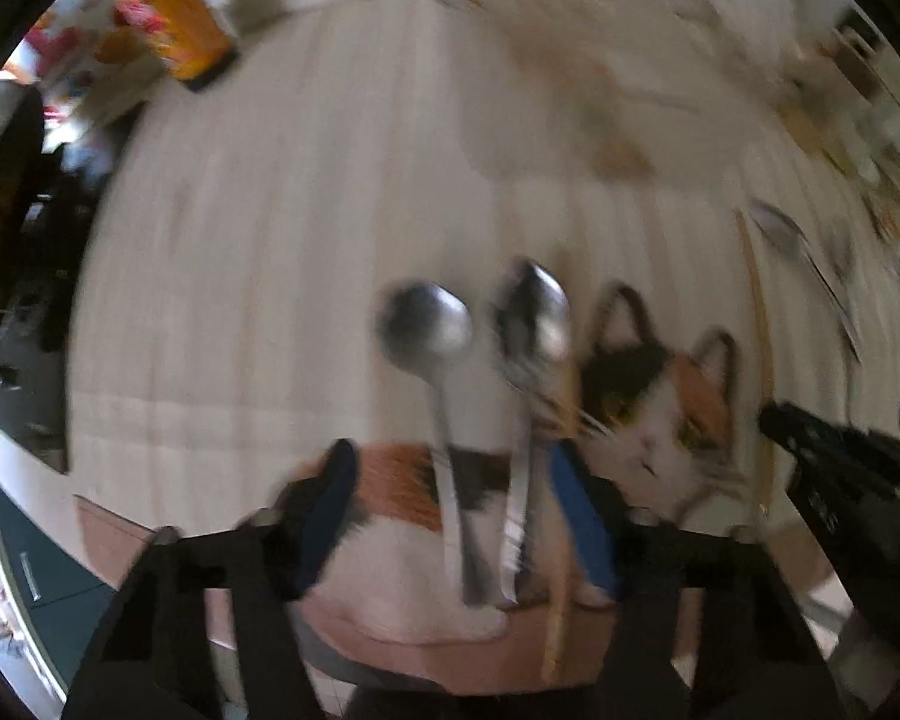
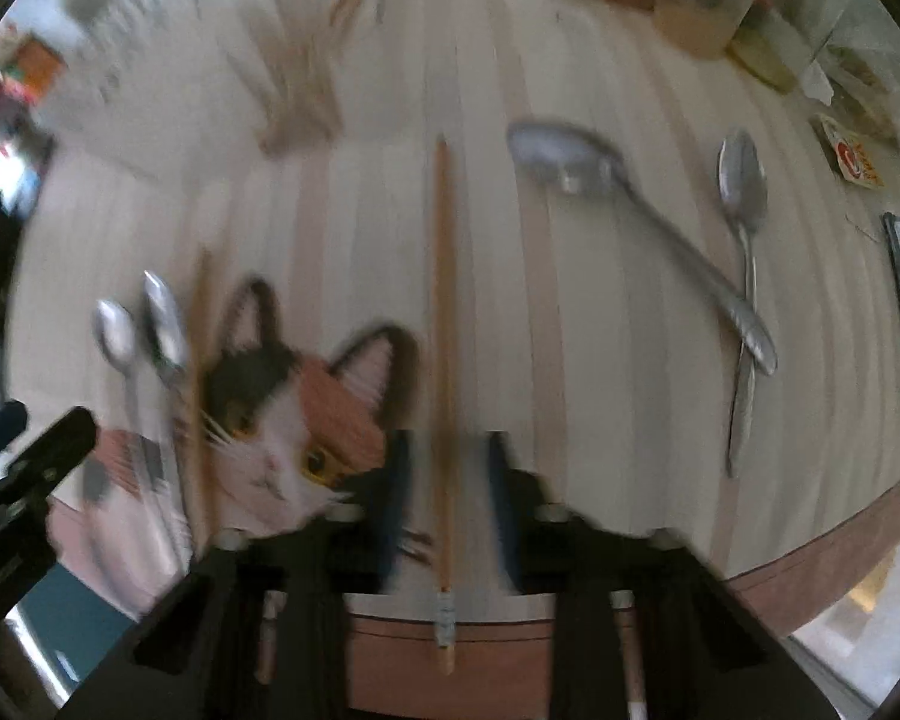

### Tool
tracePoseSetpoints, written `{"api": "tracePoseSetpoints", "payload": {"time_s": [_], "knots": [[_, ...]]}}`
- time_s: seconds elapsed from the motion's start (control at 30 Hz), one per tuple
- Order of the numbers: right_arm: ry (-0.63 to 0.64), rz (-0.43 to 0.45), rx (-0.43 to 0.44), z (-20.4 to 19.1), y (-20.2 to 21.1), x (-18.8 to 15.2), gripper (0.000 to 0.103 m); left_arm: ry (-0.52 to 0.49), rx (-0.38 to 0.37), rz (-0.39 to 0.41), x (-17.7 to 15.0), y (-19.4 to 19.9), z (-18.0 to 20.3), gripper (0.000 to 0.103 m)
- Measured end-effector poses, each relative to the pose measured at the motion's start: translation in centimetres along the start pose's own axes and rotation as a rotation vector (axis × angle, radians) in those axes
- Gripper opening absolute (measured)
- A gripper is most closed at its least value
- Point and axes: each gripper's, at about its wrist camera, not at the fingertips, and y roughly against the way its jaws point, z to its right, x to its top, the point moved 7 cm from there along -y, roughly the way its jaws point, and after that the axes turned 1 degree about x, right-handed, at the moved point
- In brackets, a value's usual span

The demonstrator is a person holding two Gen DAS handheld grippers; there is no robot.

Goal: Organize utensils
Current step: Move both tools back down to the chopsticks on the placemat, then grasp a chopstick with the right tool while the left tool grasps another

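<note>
Straddling a wooden chopstick [image 2: 444, 360] with jaws parted and blue pads clear of it, the right gripper [image 2: 447, 504] hangs at the near edge of the pale table [image 2: 360, 228]. The left gripper [image 1: 450, 516] stands open around two spoons [image 1: 486, 396] on a cat-shaped mat [image 2: 294, 420], a second chopstick [image 2: 201, 396] beside them. Bare tabletop runs ahead; a ladle [image 2: 630, 222] and crossing spoon [image 2: 744, 252] lie well apart to the right, clutter along the far rim
</note>
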Motion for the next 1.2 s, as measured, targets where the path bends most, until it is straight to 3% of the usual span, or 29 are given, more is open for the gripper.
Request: {"api": "tracePoseSetpoints", "payload": {"time_s": [0.03, 0.13, 0.27, 0.43, 0.47, 0.5, 0.53, 0.67, 0.9, 1.2], "knots": [[0.000, 0.021, -0.023, 0.3, 0.2, -0.1, 0.007, -0.019, -0.033, -0.019, -0.4, -0.3, 1.0, 0.043], [-0.056, 0.008, -0.022, 2.3, 0.2, -0.9, 0.007, -0.059, -0.081, -0.066, -1.4, -1.4, 3.5, 0.030], [-0.086, -0.001, -0.036, 4.5, 0.4, -1.9, 0.007, -0.112, -0.052, -0.109, -2.0, -3.1, 5.3, 0.024], [-0.123, -0.006, -0.040, 6.5, 0.4, -3.8, 0.007, -0.111, -0.035, -0.099, -1.8, -3.2, 5.9, 0.022], [-0.131, -0.006, -0.037, 6.8, 0.4, -4.1, 0.007, -0.108, -0.034, -0.097, -1.9, -3.2, 5.9, 0.018], [-0.137, -0.006, -0.034, 7.1, 0.5, -4.6, 0.007, -0.105, -0.035, -0.093, -1.9, -3.1, 5.9, 0.007], [-0.141, -0.006, -0.032, 7.2, 0.5, -4.9, 0.007, -0.102, -0.040, -0.092, -1.9, -3.1, 5.8, 0.005], [-0.151, -0.011, -0.025, 7.7, 0.5, -5.5, 0.007, -0.108, -0.056, -0.087, -2.5, -2.9, 5.9, 0.004], [-0.179, -0.014, -0.027, 9.1, 1.0, -6.8, 0.007, -0.178, -0.069, -0.076, -3.2, -2.4, 9.4, 0.004], [-0.179, -0.030, -0.034, 11.4, 1.6, -9.1, 0.007, -0.181, -0.074, -0.080, -4.0, -1.8, 10.5, 0.005]]}}
